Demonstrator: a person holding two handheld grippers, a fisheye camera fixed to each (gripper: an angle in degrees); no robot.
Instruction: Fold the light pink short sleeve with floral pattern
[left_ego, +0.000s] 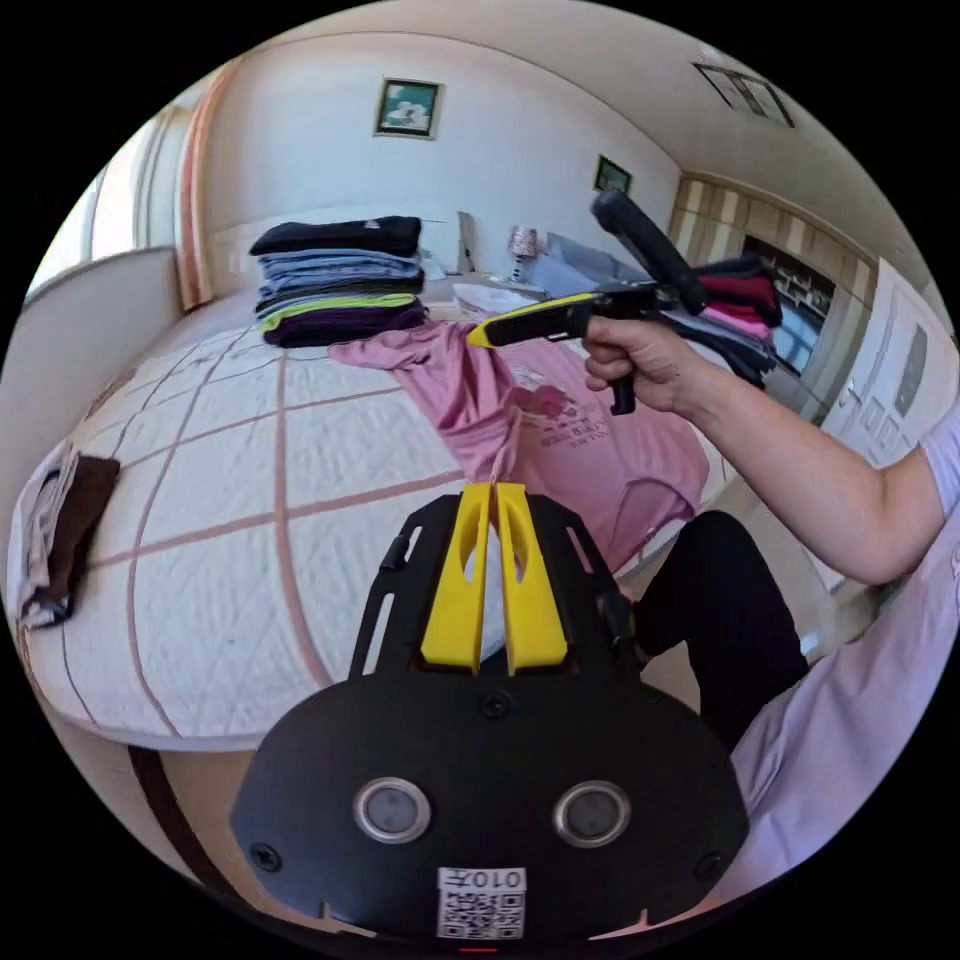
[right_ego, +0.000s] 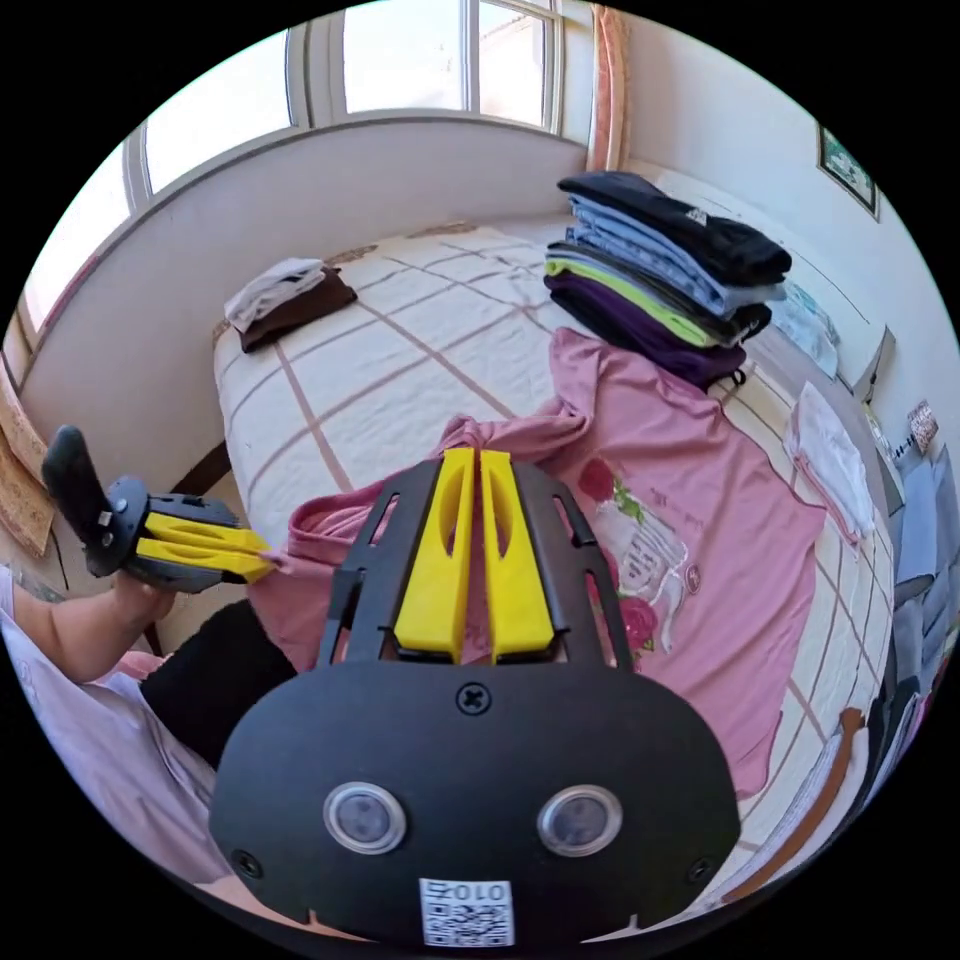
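My left tool (left_ego: 494, 487) and right tool (right_ego: 467, 456) both have yellow jaws on black bodies. The shirt (right_ego: 700, 480) is dusty pink with a red rose print and green leaves on the front. I see the bed (left_ego: 220, 480) in white quilting crossed by pinkish-brown stripes. The folded stack (right_ego: 660, 275) runs black, blue, lime green, dark purple.

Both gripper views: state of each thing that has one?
Left gripper: shut on the pink shirt's edge.
Right gripper: shut on the pink shirt, fabric bunched at the tips.
Pink shirt: print up, partly lifted, rest lying on the bed.
Clothes stack: folded, on the bed beyond the shirt.
Small pile: folded, near the bed's far edge.
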